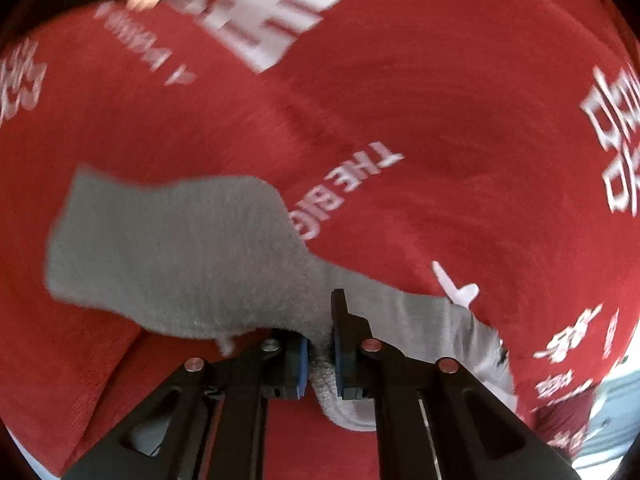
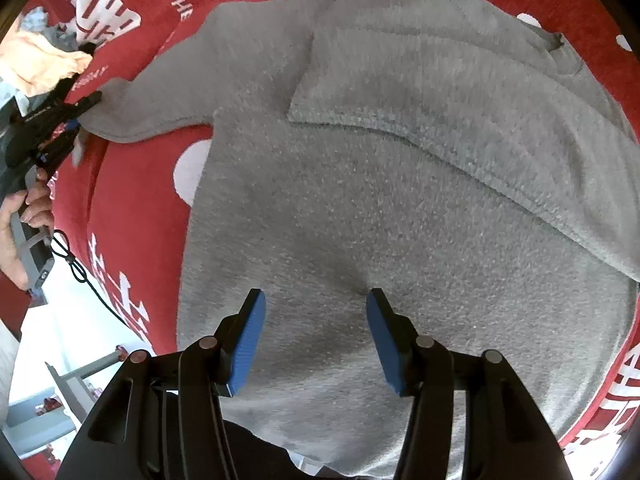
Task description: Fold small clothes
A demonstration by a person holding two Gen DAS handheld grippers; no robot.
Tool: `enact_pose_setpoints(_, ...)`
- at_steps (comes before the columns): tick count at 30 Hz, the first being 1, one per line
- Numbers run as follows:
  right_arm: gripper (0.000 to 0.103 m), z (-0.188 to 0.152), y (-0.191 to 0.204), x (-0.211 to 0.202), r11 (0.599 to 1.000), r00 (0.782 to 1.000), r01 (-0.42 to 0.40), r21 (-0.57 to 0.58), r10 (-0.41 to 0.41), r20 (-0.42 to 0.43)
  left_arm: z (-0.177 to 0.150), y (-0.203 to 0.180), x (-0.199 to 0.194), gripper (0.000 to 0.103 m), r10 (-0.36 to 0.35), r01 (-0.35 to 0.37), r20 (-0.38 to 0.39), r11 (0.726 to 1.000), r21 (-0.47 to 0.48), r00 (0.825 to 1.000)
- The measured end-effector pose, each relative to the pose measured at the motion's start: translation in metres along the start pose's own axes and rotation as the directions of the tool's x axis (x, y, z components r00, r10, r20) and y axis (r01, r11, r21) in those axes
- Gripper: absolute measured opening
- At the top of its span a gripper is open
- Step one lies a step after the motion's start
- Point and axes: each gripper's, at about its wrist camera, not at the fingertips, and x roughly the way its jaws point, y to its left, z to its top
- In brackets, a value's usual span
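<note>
Sweater [image 2: 360,200]: your grey garment is soft, fuzzy knit cloth, matt, with a nubbly pile.
Cover [image 1: 440,100]: beneath your tools lies red woven cloth, matt, printed with flat white lettering.
Left tool [image 1: 320,360]: matt black plastic arms, blue ribbed pads [image 1: 303,364] that look rubbery, dull silver metal pins.
Right tool [image 2: 316,340]: same build; your blue pads [image 2: 248,344] show fine ridges, and the black frame has a faint sheen.
</note>
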Motion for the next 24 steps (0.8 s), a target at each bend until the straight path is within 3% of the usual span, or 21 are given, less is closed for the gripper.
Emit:
enact_pose_setpoints(5,0.057,-0.002,-0.006,-0.009,0.999,0.999,-0.025,0.021,0.024,0.030,-0.002,-0.070,-0.018,0.011,-0.043,0.034,0.041,0.980,0.194,0.998)
enact_pose_setpoints(11,0.057,-0.005,-0.033,-0.033,0.996,0.995,-0.047,0.074,0.040,0.092,-0.036,-0.175,-0.018,0.011,-0.167,0.164,-0.028,0.901,0.403,0.986)
enact_pose_setpoints(14,0.057,-0.009,-0.055,-0.044,0.992,0.991,-0.055,0.114,0.040,0.124,-0.063,-0.223,0.003,0.011,-0.186,0.206,-0.088,0.862,0.464,0.979)
enact_pose_setpoints(18,0.057,-0.018,-0.096,-0.057,0.978,0.986,-0.069,0.198,0.036,0.163,-0.101,-0.269,0.045,0.011,-0.182,0.243,-0.173,0.853,0.462,0.968)
enact_pose_setpoints(24,0.057,-0.037,-0.160,-0.066,0.944,0.983,-0.088,0.317,0.030,0.184,-0.174,-0.319,0.110,0.011,-0.076,0.230,-0.291,0.808,0.542,0.954)
